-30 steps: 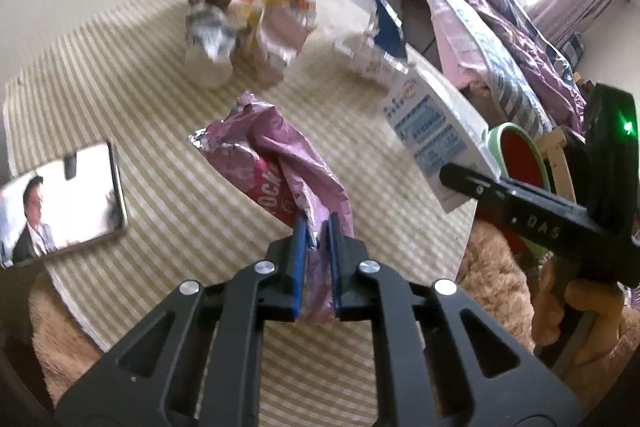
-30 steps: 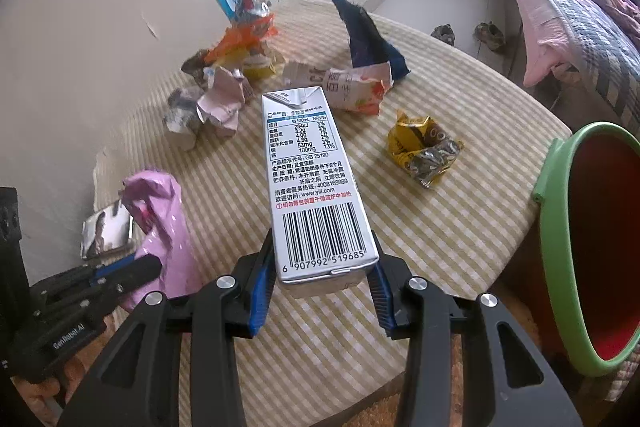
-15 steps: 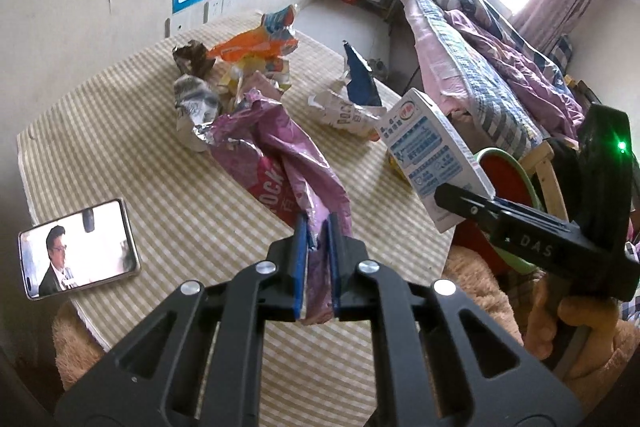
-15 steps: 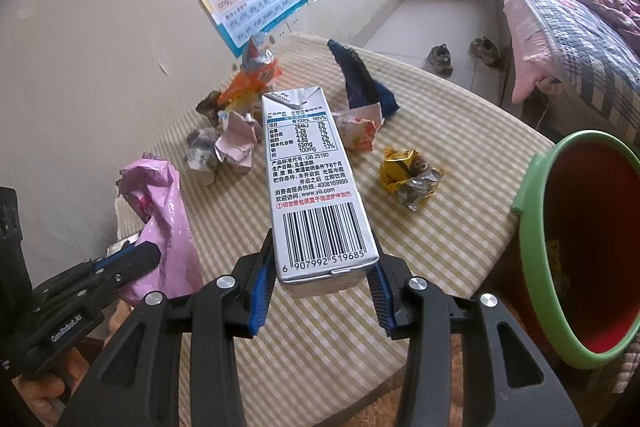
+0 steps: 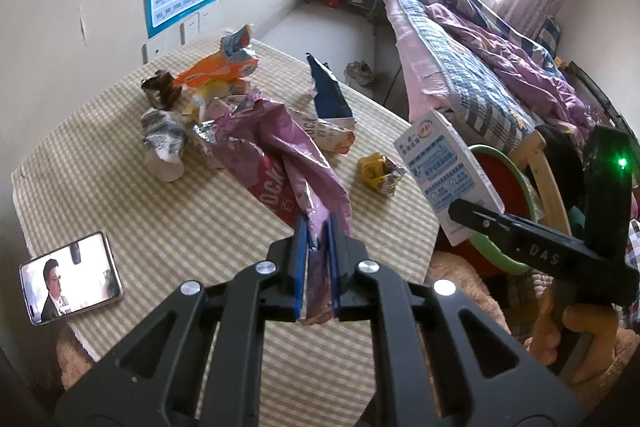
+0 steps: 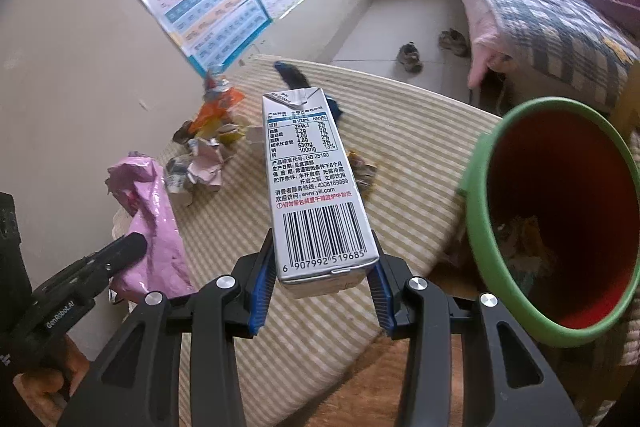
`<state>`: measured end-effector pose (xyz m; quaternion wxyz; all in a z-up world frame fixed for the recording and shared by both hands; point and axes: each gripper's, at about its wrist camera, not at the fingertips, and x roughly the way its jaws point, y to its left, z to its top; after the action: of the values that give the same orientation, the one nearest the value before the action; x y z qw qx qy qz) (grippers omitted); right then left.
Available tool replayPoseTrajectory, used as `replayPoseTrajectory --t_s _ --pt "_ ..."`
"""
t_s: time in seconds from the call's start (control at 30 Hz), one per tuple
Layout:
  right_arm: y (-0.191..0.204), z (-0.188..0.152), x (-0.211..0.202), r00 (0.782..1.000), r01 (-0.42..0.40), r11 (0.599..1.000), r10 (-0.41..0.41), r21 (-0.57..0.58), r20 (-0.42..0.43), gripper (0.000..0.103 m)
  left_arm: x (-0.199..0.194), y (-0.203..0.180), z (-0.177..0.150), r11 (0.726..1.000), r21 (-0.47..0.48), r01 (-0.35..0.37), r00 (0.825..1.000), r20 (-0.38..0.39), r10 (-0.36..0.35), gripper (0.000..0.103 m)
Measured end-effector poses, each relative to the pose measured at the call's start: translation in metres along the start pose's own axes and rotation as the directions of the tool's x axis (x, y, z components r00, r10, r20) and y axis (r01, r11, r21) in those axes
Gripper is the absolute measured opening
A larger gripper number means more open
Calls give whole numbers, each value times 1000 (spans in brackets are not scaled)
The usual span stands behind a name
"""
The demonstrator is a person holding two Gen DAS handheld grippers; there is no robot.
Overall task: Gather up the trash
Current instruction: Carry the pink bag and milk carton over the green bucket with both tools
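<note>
The left gripper (image 5: 318, 243) pinches the near end of a pink wrapper (image 5: 280, 163), which trails forward from its pads above the bench (image 5: 140, 203). The right gripper (image 6: 320, 279) clamps the base of a milk carton (image 6: 312, 187), barcode up, held over the bench edge just left of the green-rimmed bin (image 6: 480, 251).
</note>
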<state>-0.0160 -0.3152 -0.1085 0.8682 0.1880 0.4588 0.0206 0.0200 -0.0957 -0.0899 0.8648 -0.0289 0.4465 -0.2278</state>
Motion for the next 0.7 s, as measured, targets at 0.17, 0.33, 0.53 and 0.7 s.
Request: replayPoseTrajectory --t_s 0.17,0.33,0.53,0.7 --pt "-21 0 -11 999 22 999 -23 46 26 41 3 -15 4 1000 31 3 1000 4 -3 9" --pt "-38 2 -21 997 45 996 -50 83 54 41 7 -34 8 996 86 -3 1000 13 2 9" --pt "-60 2 -31 994 76 989 -86 130 73 41 18 -56 11 992 129 14 1000 -3 -14 9" --pt "-80 0 -41 988 106 980 -123 171 88 41 28 -72 15 988 149 39 999 -20 -36 9"
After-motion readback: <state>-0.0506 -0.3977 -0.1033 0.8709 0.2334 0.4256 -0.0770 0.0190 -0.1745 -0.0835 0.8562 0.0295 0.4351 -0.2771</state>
